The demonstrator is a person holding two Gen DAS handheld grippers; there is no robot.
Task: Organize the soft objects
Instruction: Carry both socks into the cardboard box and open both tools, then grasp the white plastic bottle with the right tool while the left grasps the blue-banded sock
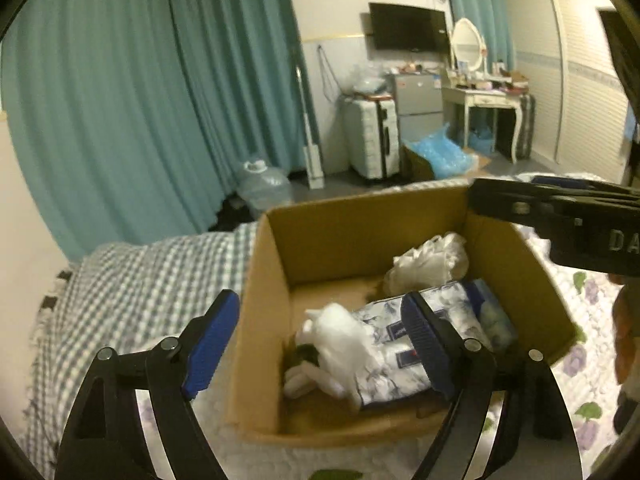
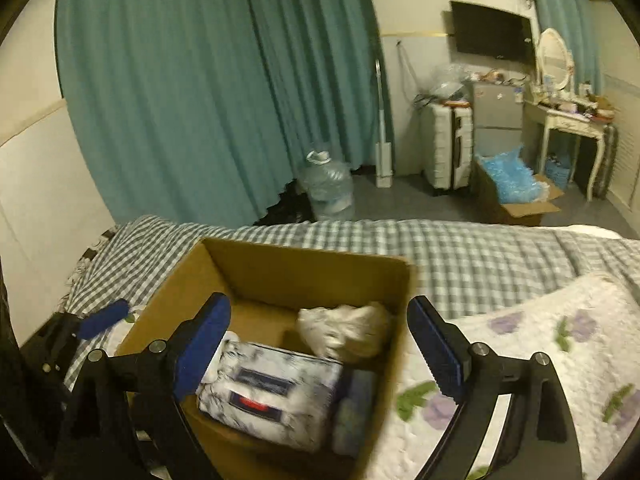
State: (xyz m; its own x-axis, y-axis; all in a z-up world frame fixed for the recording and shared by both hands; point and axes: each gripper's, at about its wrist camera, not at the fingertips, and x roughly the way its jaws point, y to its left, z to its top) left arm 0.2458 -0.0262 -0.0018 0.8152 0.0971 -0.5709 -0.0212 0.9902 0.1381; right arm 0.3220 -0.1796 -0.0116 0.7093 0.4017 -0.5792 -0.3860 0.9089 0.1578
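On the bed, two grippers hang spread wide and empty over an open cardboard box (image 1: 276, 304) of soft goods.

Inside the box, a blue-and-white patterned tissue pack (image 1: 392, 344) lies along the near side, a white fluffy item (image 1: 340, 336) against its left end and a cream bundled cloth (image 1: 432, 260) toward the far right corner. Left gripper (image 1: 320, 344) spans the box's left wall, blue pads parted, holding nothing; right gripper (image 2: 316, 352) hovers above the box's right side, likewise released. Box sits where a gray checked blanket (image 2: 460, 256) meets a white floral quilt (image 2: 540, 344); teal curtains (image 2: 200, 80) hang behind.
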